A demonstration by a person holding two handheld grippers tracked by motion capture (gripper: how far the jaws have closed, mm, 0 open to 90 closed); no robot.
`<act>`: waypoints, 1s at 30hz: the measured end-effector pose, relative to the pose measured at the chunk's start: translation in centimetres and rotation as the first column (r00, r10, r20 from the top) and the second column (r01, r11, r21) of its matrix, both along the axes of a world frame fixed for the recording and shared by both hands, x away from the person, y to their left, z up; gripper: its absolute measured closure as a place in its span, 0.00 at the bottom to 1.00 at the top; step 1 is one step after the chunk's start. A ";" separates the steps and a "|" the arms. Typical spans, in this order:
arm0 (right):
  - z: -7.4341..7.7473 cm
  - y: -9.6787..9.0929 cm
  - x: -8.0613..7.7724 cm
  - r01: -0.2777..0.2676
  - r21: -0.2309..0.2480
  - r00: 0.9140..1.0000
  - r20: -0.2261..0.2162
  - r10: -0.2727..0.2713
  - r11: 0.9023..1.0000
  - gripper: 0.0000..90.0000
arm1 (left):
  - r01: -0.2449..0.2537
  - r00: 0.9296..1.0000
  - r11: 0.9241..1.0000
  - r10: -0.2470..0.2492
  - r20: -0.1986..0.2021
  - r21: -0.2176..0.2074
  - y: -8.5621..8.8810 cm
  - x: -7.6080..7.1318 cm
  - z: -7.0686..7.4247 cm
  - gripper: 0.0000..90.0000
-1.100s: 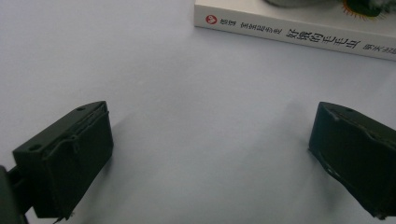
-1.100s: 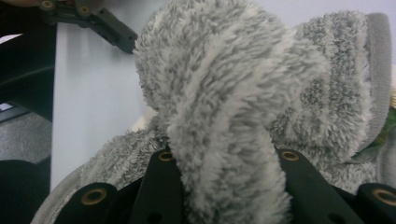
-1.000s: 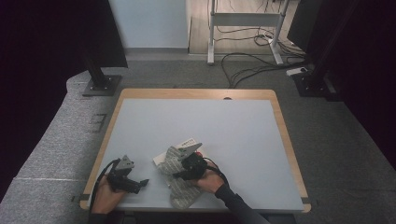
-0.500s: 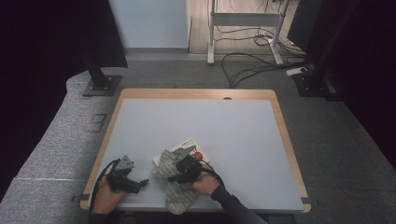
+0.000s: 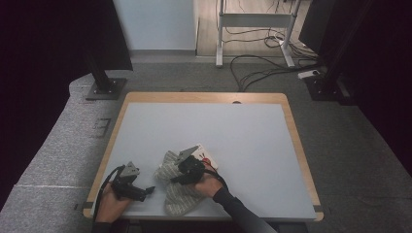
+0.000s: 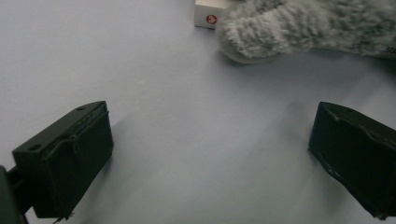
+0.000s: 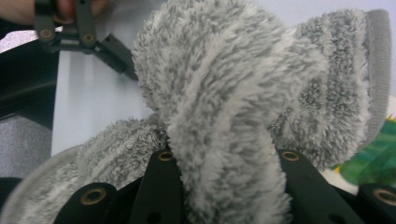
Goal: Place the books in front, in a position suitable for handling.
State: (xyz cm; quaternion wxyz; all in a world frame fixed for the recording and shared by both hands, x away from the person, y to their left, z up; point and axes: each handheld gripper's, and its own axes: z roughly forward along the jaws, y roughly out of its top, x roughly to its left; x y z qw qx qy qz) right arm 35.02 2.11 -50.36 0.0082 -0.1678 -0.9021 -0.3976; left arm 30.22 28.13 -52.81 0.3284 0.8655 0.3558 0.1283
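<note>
While the right gripper (image 5: 179, 178) sits clenched on a fold of the grey fuzzy sock (image 5: 177, 196) at the near edge of the table (image 5: 252, 145), the left gripper (image 5: 145, 190) rests just left of it with jaws spread wide and nothing between them. In the right gripper view the pinched ridge of sock (image 7: 224, 154) rises straight up between the two black jaws, so the grip is on a bunched middle part, not on a cuff or toe. In the high view the sock's long axis runs from near-right, by the table edge, up toward far-left, and its far rounded end lies ahead and to the right of the open left jaws, as the left gripper view shows with the sock (image 6: 308, 28) apart from both pads. So the left gripper is the free one, and judged from this the next move turns on it reaching right and slightly farther to meet that end. A small white box (image 5: 206, 156) with red print lies just beyond the sock, partly covered by it. Hidden: the sock's near end under the right hand (image 5: 206, 184), and whether this is one sock or two layered.
</note>
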 end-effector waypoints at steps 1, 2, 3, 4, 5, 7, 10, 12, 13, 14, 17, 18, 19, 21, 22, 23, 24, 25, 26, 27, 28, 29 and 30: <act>0.0 0.1 0.1 0.001 -0.002 1.000 0.001 -0.001 1.000 0.80 | 0.001 1.000 1.000 -0.001 0.000 0.001 0.0 0.0 0.0 0.00; 0.0 0.2 0.3 0.002 -0.003 1.000 0.007 -0.002 1.000 0.81 | 0.000 1.000 1.000 0.000 0.000 0.000 0.0 0.0 0.0 0.00; 0.0 0.3 0.3 0.007 -0.006 1.000 0.008 -0.007 1.000 0.80 | -0.001 1.000 1.000 0.001 0.000 0.000 0.0 0.0 0.0 0.00; 0.0 0.4 0.5 0.009 -0.008 1.000 0.013 -0.008 1.000 0.80 | 0.000 1.000 1.000 0.000 0.001 0.000 0.0 0.0 0.0 0.00; 0.0 0.5 0.6 0.011 -0.008 1.000 0.015 -0.011 1.000 0.80 | -0.001 1.000 1.000 0.001 0.000 0.000 0.0 0.0 0.0 0.00; 0.0 0.7 0.8 0.017 -0.011 1.000 0.020 -0.017 1.000 0.80 | -0.001 1.000 1.000 0.001 0.000 -0.001 0.0 0.0 0.0 0.00; -0.1 0.7 1.1 0.020 -0.005 1.000 0.023 -0.020 1.000 0.80 | -0.001 1.000 1.000 0.001 0.000 -0.001 0.0 0.0 0.0 0.00; -0.1 0.6 1.2 0.025 -0.004 0.999 0.025 -0.024 1.000 0.80 | -0.001 1.000 1.000 0.001 0.000 -0.001 0.0 0.0 0.0 0.00; -0.1 0.5 1.2 0.028 -0.006 0.999 0.027 -0.027 1.000 0.80 | -0.001 1.000 1.000 0.001 0.001 -0.001 0.0 0.0 0.0 0.00; -0.2 0.5 1.3 0.028 -0.006 0.999 0.028 -0.028 1.000 0.80 | -0.001 1.000 1.000 0.001 0.001 -0.001 0.0 0.0 0.0 0.00; -0.2 0.3 1.3 0.031 -0.006 0.999 0.026 -0.031 1.000 0.80 | -0.001 1.000 1.000 0.001 0.001 -0.001 0.0 0.0 0.0 0.00; -0.2 0.3 1.4 0.032 -0.008 0.999 0.026 -0.032 0.999 0.80 | -0.001 1.000 1.000 0.001 0.001 -0.001 0.0 0.0 0.0 0.00; -0.2 0.2 1.4 0.030 -0.009 0.999 0.027 -0.030 0.999 0.80 | -0.001 1.000 1.000 0.001 0.001 -0.001 0.0 0.0 0.0 0.00; -0.2 0.1 1.4 0.034 -0.009 0.999 0.026 -0.034 0.999 0.80 | -0.001 1.000 1.000 0.001 0.001 -0.001 0.0 0.0 0.0 0.00; -0.2 0.1 1.5 0.035 -0.012 0.999 0.028 -0.035 0.999 0.80 | -0.002 1.000 1.000 0.002 0.001 -0.002 0.0 0.0 0.0 0.00; -0.2 0.0 1.5 0.038 -0.013 0.999 0.028 -0.037 0.999 0.80 | -0.002 1.000 1.000 0.002 0.001 -0.002 0.0 0.0 0.0 0.00; -0.2 -0.1 1.5 0.042 -0.013 0.999 0.028 -0.041 0.999 0.80 | -0.002 1.000 1.000 0.002 0.001 -0.002 0.0 0.0 0.0 0.00; -0.2 -0.2 1.6 0.043 -0.015 0.999 0.031 -0.042 0.999 0.80 | -0.002 1.000 1.000 0.002 0.001 -0.002 0.0 0.0 0.0 0.00; -0.2 -0.3 1.7 0.048 -0.016 0.998 0.030 -0.047 0.999 0.80 | -0.002 1.000 1.000 0.002 0.001 -0.001 0.0 0.0 0.0 0.00; -0.2 -0.5 1.7 0.049 -0.016 0.998 0.030 -0.049 0.999 0.80 | -0.002 1.000 1.000 0.002 0.001 -0.002 0.0 0.0 0.0 0.00; -0.2 -0.6 1.8 0.053 -0.018 0.998 0.032 -0.052 0.998 0.80 | -0.002 1.000 1.000 0.002 0.000 -0.002 0.0 0.0 0.0 0.00; -0.2 -0.8 1.9 0.057 -0.017 0.998 0.030 -0.057 0.998 0.80 | -0.002 1.000 1.000 0.002 0.001 -0.002 0.0 0.0 0.0 0.00; -0.2 -1.0 2.0 0.064 -0.018 0.998 0.029 -0.064 0.998 0.80 | -0.002 1.000 1.000 0.002 0.000 -0.002 0.0 0.0 0.0 0.00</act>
